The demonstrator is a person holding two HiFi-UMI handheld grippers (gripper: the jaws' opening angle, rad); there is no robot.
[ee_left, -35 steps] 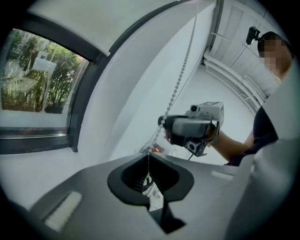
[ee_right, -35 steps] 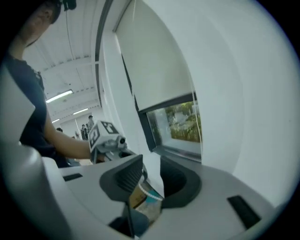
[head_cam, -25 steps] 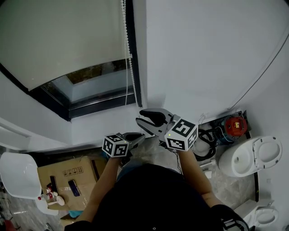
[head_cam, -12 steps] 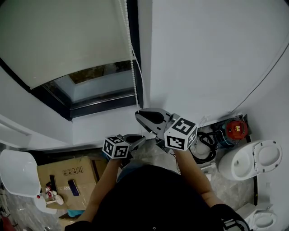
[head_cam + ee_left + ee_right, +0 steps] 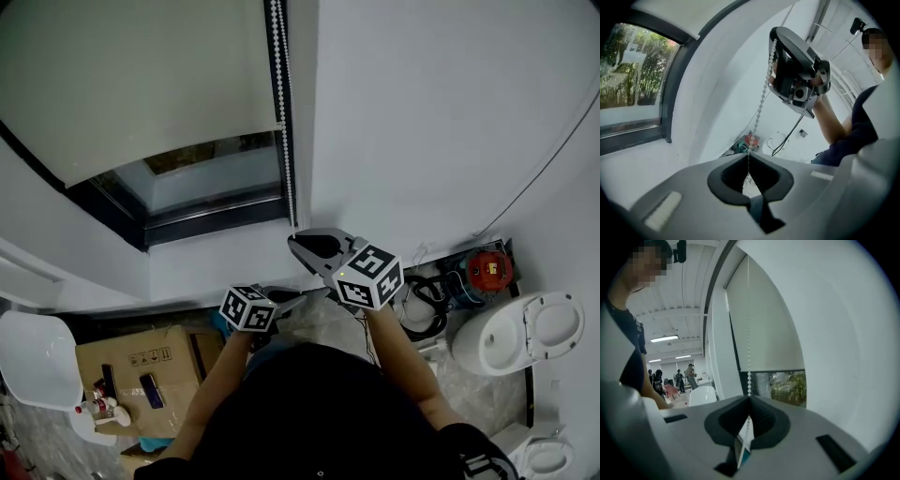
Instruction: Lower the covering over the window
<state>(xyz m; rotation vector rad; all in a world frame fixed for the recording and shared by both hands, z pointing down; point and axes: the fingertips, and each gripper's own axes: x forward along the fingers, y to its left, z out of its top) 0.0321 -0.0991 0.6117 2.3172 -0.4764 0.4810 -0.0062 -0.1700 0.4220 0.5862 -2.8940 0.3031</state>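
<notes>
— Where is the roller blind (image 5: 141, 84)?

— It covers the upper part of the window (image 5: 206, 173), at the far left of the scene. Its lower edge stops partway down, and a strip of glass below it is bare, with green leaves showing outside.

— And the bead chain (image 5: 284, 122)?

— It hangs straight down along the dark frame at the window's right edge, against the white wall.

— What does the right gripper (image 5: 300, 242) have?

— Its jaws are closed together on the bead chain, at the lower end of the stretch that hangs down the frame. In the right gripper view the beads rise straight up from the jaw tips past the blind's edge.

— And the left gripper (image 5: 298, 296)?

— It sits nearer the person and lower on the same chain. Its jaws are pressed together with the beads pinched at their tips. In the left gripper view the chain climbs from those tips up to the right gripper above.

— Anything else around?

— A toilet (image 5: 516, 333) on the floor at the right, and a cardboard box (image 5: 141, 361) at the near left.
</notes>
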